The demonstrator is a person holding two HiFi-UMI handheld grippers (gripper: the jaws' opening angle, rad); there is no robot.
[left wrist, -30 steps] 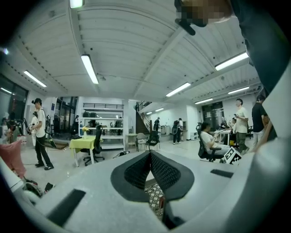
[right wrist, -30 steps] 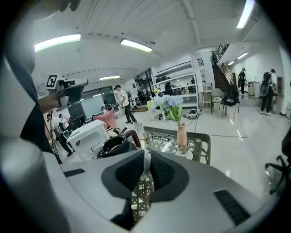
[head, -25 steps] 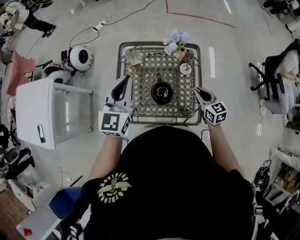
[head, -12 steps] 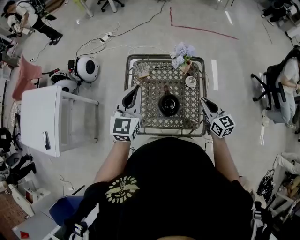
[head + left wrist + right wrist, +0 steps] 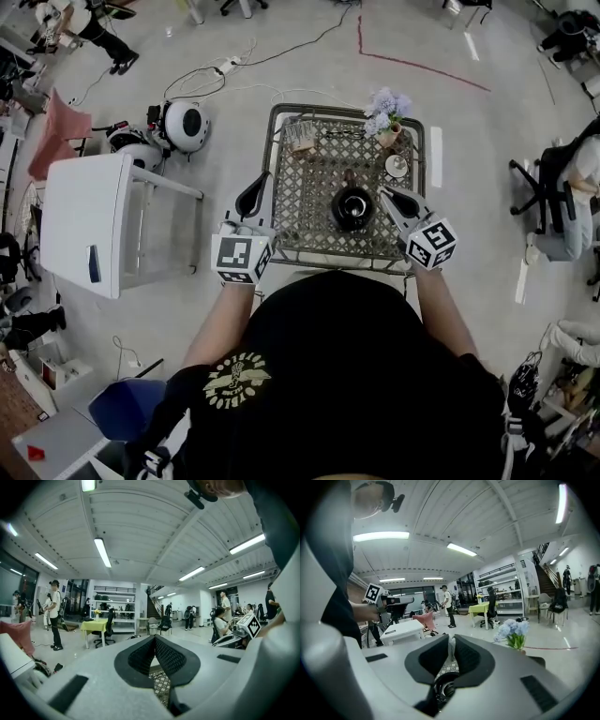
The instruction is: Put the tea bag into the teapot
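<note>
White paper, seen as a thin strip: the tea bag [image 5: 451, 648] is pinched between the narrow jaws of the right gripper [image 5: 451, 640]. Its long axis runs up and down the middle of the right gripper view. The open mouth of the black teapot [image 5: 444, 689] shows just below it. The teapot stands at the centre of the lattice table [image 5: 309, 202] (head view). The left gripper [image 5: 259, 183] hangs at the table's left edge, its 2 jaws closed on nothing.
</note>
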